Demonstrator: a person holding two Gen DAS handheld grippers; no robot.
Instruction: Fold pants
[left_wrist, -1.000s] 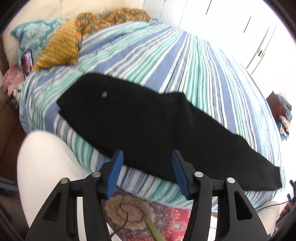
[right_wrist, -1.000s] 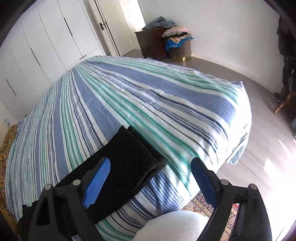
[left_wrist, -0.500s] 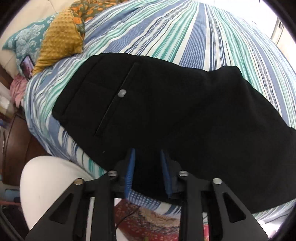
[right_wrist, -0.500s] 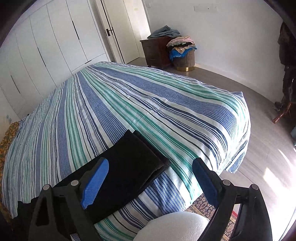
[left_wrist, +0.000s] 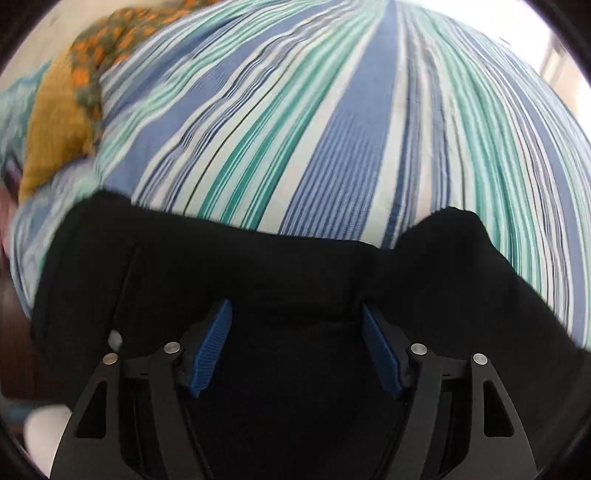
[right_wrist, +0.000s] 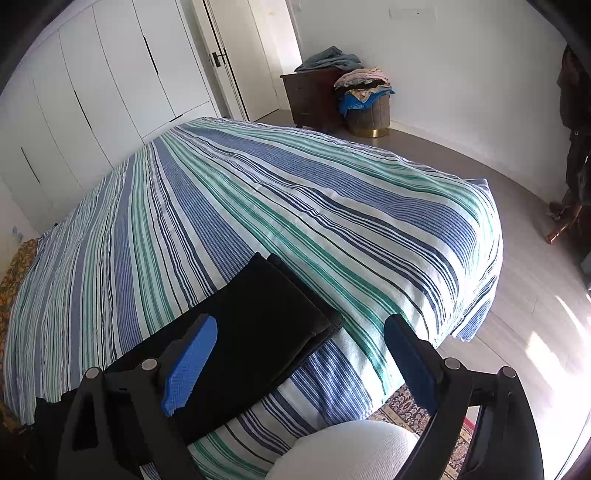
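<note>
The black pants (right_wrist: 258, 325) are lying along the near edge of the bed (right_wrist: 295, 206), long axis running with that edge, leg hems pointing toward the foot corner, striped cover stretching bare beyond them. The left hand-held gripper (left_wrist: 297, 343) is hanging wide apart over bunched black fabric, clamping nothing. The right hand-held gripper (right_wrist: 301, 354) is gaping wide above the hem end, floor (right_wrist: 517, 332) lying open past the corner
</note>
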